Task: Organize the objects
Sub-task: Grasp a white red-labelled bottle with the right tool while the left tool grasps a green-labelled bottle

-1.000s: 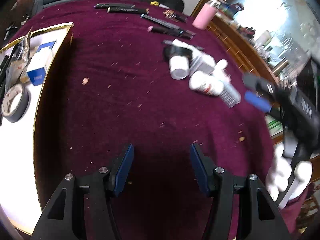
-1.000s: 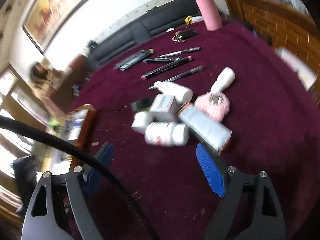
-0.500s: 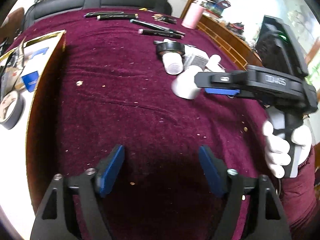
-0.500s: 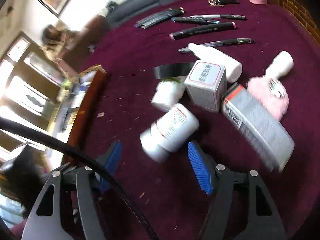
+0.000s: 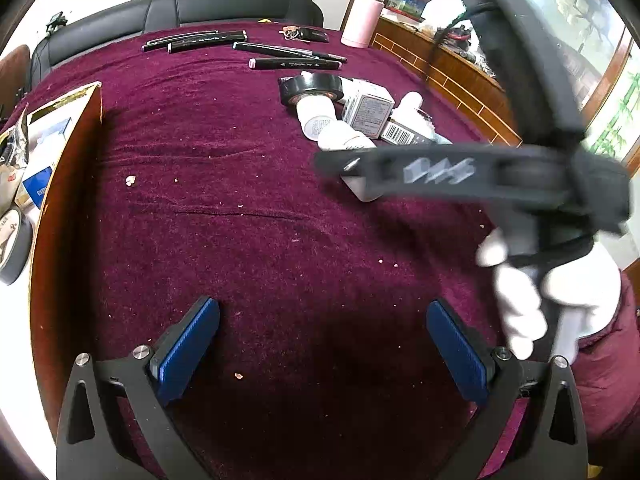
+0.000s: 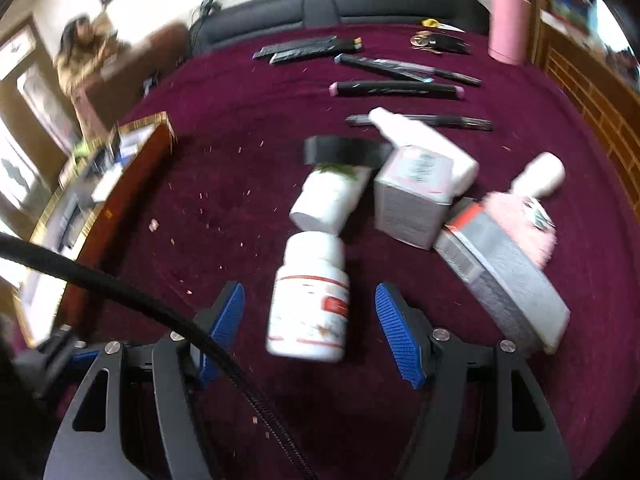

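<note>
A white bottle with a red label [image 6: 308,312] lies on the maroon cloth [image 6: 224,184], cap pointing away. My right gripper [image 6: 309,289] straddles it, with a gap between each blue pad and the bottle. In the left wrist view the right gripper's black frame crosses over the same bottle [image 5: 344,140], held by a white-gloved hand [image 5: 560,292]. My left gripper [image 5: 320,308] hovers over bare cloth with its jaws opening and nothing between them. Beyond lie a second white bottle [image 6: 328,200], a black tape roll [image 6: 344,150] and a white box [image 6: 412,200].
A long grey box [image 6: 500,272], a pink puff brush [image 6: 520,212] and a white squeeze bottle [image 6: 424,144] crowd the right. Black markers [image 6: 396,90] and a pink flask [image 6: 508,28] lie farther back. A wooden tray [image 5: 68,168] with boxes and tape stands at the left.
The left jaws have spread much wider. The right gripper has come down and rolled, its jaws have narrowed, and the red-labelled bottle now lies between them.
</note>
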`<move>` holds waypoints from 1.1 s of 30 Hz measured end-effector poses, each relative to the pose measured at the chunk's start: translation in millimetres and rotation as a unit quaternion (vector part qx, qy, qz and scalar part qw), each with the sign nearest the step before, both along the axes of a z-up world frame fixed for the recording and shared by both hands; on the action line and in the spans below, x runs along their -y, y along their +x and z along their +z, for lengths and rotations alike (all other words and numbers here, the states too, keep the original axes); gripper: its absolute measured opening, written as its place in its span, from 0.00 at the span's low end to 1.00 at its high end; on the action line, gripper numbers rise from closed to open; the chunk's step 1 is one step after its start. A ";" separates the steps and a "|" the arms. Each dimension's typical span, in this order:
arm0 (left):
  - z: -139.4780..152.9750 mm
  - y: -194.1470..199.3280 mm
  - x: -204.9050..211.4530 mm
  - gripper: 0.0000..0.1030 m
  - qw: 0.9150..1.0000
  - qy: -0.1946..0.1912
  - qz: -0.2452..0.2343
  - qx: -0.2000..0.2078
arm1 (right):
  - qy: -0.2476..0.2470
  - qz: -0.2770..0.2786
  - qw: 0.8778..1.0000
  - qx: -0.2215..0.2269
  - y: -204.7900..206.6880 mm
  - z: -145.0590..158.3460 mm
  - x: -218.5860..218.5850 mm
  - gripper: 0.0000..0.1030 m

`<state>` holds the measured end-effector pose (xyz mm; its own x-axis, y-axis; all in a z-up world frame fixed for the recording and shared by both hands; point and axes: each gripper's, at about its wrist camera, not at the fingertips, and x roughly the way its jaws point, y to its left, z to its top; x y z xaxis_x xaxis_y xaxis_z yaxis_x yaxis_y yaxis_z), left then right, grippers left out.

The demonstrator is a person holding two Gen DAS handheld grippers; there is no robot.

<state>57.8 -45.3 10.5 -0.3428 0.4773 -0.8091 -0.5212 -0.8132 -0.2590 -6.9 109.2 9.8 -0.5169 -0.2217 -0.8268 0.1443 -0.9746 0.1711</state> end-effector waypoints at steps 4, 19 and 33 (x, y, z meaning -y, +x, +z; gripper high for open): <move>-0.2 -1.3 1.6 0.98 1.000 0.005 -0.003 0.003 | 0.024 -0.019 1.000 -0.003 0.5 0.9 0.0 0.33; 56.3 -31.2 10.3 0.96 0.999 0.008 0.030 -0.040 | -0.091 -0.086 0.992 -0.025 32.2 5.7 -78.7 0.33; 23.4 -115.4 -99.0 0.76 0.992 -0.098 -0.010 -0.083 | -0.153 -0.091 0.984 -0.016 23.1 -1.6 -97.0 0.34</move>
